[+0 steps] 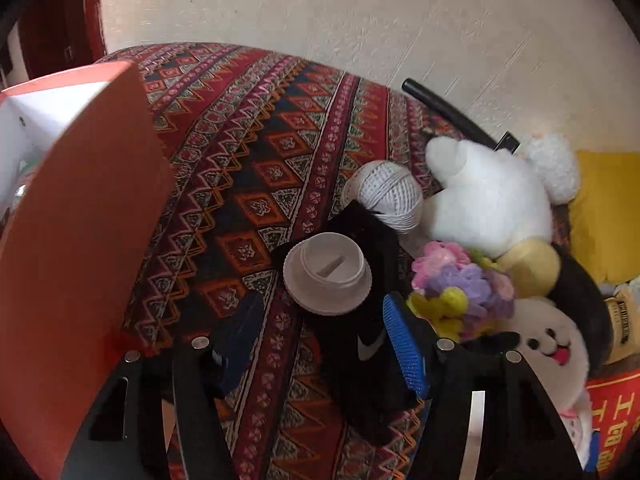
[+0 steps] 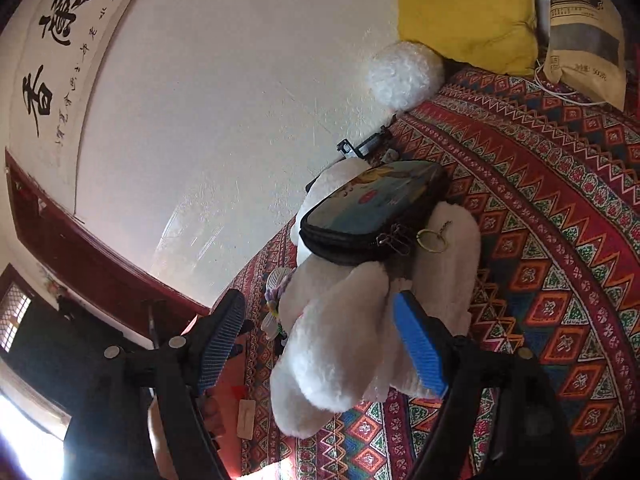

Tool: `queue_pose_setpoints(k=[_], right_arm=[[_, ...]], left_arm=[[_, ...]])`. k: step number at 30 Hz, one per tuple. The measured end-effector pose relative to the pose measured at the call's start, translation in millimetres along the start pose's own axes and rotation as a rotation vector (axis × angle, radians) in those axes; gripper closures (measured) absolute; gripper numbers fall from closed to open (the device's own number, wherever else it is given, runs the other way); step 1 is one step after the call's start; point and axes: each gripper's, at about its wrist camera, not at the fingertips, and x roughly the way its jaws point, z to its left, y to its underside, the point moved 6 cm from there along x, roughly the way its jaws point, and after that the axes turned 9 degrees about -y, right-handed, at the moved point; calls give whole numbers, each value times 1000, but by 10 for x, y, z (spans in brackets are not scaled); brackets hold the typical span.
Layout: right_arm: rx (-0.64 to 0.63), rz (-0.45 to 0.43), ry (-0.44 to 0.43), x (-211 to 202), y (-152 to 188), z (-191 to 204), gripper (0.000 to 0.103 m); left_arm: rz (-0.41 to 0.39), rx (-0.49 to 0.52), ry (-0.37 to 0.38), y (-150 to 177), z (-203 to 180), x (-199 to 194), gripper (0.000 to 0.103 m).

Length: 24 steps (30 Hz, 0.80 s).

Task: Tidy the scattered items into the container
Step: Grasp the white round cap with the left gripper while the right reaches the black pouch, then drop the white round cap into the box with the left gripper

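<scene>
An orange box (image 1: 80, 240) with a white inside stands at the left on the patterned cloth (image 1: 248, 152). My left gripper (image 1: 320, 344) is open and points down at a black sock (image 1: 372, 360), which lies between its blue pads without being pressed. A white round cap (image 1: 328, 272) rests on the sock just ahead. Beyond are a ball of white string (image 1: 390, 194), a white plush toy (image 1: 488, 204) and a bunch of fabric flowers (image 1: 460, 292). My right gripper (image 2: 320, 344) is open around the white plush toy (image 2: 340, 340), which carries a black picture pouch (image 2: 372, 208).
A yellow cushion (image 2: 468, 8) and a paper bag (image 2: 584, 36) lie at the far end by the wall. A black tube (image 1: 440, 108) leans along the wall. A second plush with a smiling face (image 1: 548, 352) and a red printed box (image 1: 612, 420) sit at the right.
</scene>
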Motion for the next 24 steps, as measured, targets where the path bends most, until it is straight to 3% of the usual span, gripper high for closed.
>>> queue_pose_setpoints(k=[7, 11, 16, 20, 22, 24], right_arm=[[70, 14, -27, 30, -27, -106, 24], [33, 20, -17, 47, -18, -54, 24], [3, 35, -13, 88, 40, 8, 24], [-52, 37, -4, 95, 90, 112, 24], [-92, 41, 3, 100, 135, 189, 24], [-140, 53, 13, 116, 203, 285, 24]], left_arm=[[2, 25, -24, -111, -103, 412, 44], [-34, 23, -23, -75, -6, 228, 44], [-103, -59, 132, 80, 389, -639, 44], [-238, -136, 262, 290, 1018, -1678, 44], [-328, -176, 245, 378, 1480, -2098, 44], [-402, -230, 178, 433, 2006, -2354, 44]])
